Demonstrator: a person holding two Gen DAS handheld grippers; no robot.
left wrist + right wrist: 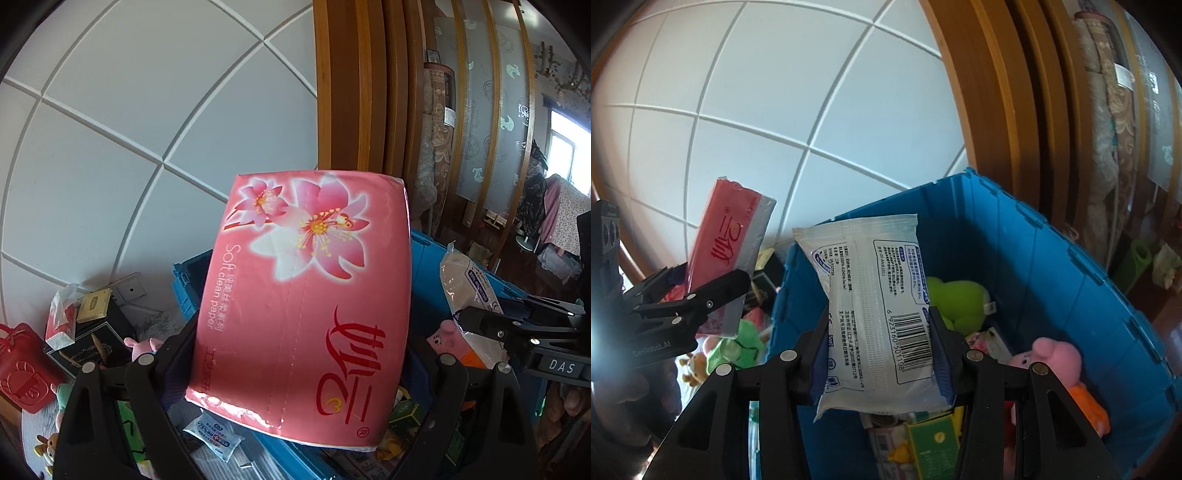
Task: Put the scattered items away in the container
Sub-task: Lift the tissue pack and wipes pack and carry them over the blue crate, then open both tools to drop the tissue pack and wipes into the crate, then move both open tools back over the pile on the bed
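Pink tissue pack (303, 306) fills centre of left view, clamped in my left claw (295, 369) | white wet-wipe pack (875, 314) centre of right view, gripped by my right claw (879, 354) | blue container (1052, 266) behind both packs, right of frame, holding green plush (956, 295) and pink pig toy (1060, 358).

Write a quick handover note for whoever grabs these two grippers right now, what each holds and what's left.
Left gripper: shut on the pink tissue pack, held in the air beside the blue crate.
Right gripper: shut on the white wipes packet, over the crate.
Done: green plush, pink pig toy and small boxes already lie inside.
Left: drop both packs in, then collect the red bag and the other loose items outside the crate.
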